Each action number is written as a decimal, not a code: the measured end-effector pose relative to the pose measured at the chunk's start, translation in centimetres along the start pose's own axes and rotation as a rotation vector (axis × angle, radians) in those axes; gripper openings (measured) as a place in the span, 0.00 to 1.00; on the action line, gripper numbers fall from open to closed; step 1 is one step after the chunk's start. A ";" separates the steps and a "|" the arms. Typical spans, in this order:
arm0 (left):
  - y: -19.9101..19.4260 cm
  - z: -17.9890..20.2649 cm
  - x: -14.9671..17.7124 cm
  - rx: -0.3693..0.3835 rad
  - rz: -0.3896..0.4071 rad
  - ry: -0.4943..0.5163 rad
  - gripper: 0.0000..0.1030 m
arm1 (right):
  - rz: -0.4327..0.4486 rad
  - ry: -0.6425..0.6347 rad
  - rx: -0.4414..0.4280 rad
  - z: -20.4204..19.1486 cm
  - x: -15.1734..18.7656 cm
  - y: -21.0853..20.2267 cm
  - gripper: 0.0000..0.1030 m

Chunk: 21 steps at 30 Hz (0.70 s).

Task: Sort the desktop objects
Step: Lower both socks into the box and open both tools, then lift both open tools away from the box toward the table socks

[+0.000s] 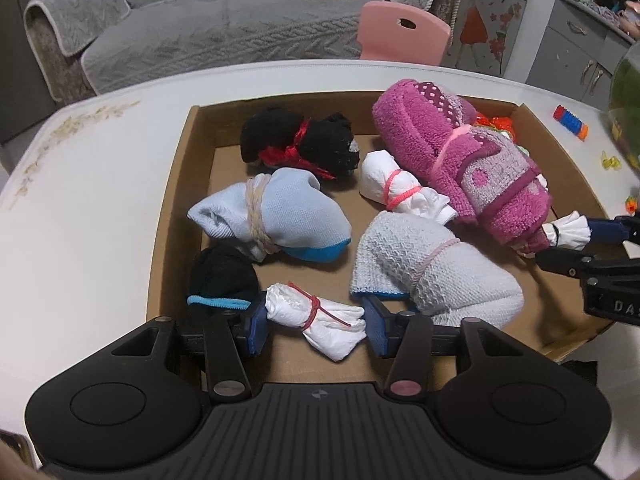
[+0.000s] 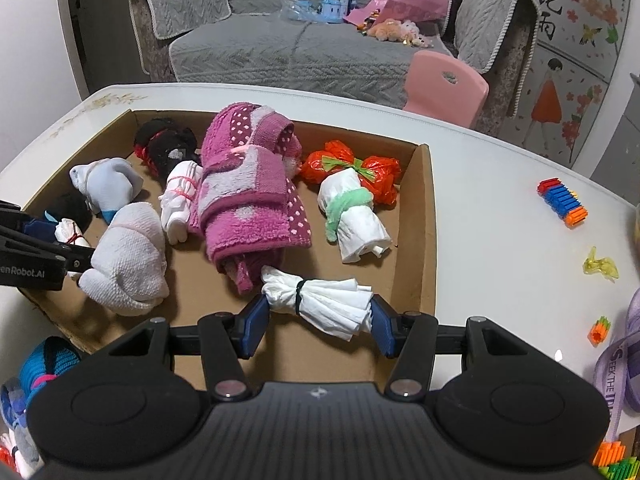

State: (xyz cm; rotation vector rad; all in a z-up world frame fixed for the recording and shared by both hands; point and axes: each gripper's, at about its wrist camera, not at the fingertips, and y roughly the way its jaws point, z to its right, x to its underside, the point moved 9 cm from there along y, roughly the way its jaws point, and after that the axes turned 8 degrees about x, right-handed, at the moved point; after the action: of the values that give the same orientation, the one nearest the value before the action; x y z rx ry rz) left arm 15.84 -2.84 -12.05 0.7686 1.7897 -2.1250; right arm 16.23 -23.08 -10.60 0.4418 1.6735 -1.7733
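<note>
Each handheld tool is matte black plastic. The left gripper (image 1: 312, 320) and the right gripper (image 2: 318, 322) both carry 2 blue rubber pads on black linked arms, pinned by round silver screws. Behind them sits a ribbed centre plate with a small emblem, flanked by 2 round dished discs. White lettering marks the side of each body.

The right gripper (image 2: 319, 322) points down into a cardboard box (image 2: 426, 216) on the white table (image 2: 500, 240). Its blue fingers (image 2: 253, 326) bracket a white tissue bundle tied with a dark band (image 2: 320, 305); contact cannot be confirmed. Beyond lies a pink towel roll (image 2: 250, 196), a white bundle with a green tie (image 2: 354, 216) and an orange bag bundle (image 2: 380, 172). The left gripper (image 2: 48, 236) enters from the left edge, beside a white knit bundle (image 2: 128, 260).
</note>
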 end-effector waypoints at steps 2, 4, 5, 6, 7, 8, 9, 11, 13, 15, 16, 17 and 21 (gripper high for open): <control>0.1 0.1 0.0 0.016 0.002 0.002 0.67 | 0.002 0.007 -0.001 0.1 -0.1 0.0 0.50; 0.1 0.5 0.1 0.048 0.006 -0.006 0.76 | 0.009 0.009 0.004 0.2 -0.2 -0.1 0.52; 0.0 0.6 0.1 0.045 0.008 -0.001 0.76 | 0.009 0.011 0.001 0.2 -0.2 -0.2 0.52; -0.1 0.8 0.1 0.037 0.012 0.008 0.76 | 0.012 0.012 0.000 0.3 -0.2 -0.4 0.52; -0.3 0.9 0.1 0.033 0.017 0.015 0.77 | 0.017 0.013 0.002 0.3 -0.3 -0.5 0.52; -0.5 1.0 0.1 0.032 0.022 0.019 0.78 | 0.023 0.014 0.002 0.4 -0.4 -0.7 0.52; -0.8 1.1 0.0 0.033 0.029 0.021 0.80 | 0.027 0.018 0.001 0.5 -0.5 -0.9 0.52; -1.6 1.3 0.0 0.038 0.046 0.021 0.82 | 0.041 0.026 -0.001 0.7 -0.8 -1.6 0.52; -2.7 1.4 -0.2 0.024 0.079 0.029 0.85 | 0.062 0.035 -0.005 1.0 -1.2 -2.7 0.52; -4.0 1.5 -0.4 0.026 0.102 0.034 0.86 | 0.091 0.043 -0.009 1.1 -1.5 -4.0 0.53; -4.7 1.6 -0.3 0.033 0.111 0.033 0.87 | 0.105 0.050 -0.015 1.2 -1.5 -4.8 0.53; -5.5 1.5 -0.3 0.035 0.122 0.030 0.89 | 0.118 0.057 -0.022 1.3 -1.5 -5.6 0.53; -8.6 1.5 0.4 0.028 0.183 0.035 0.96 | 0.178 0.070 -0.036 1.3 -1.1 -8.9 0.60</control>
State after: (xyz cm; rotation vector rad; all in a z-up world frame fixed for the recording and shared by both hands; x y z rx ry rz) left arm 10.75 -2.46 -4.92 0.9438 1.6404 -2.0339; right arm 11.44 -24.33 -3.06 0.6231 1.6571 -1.6126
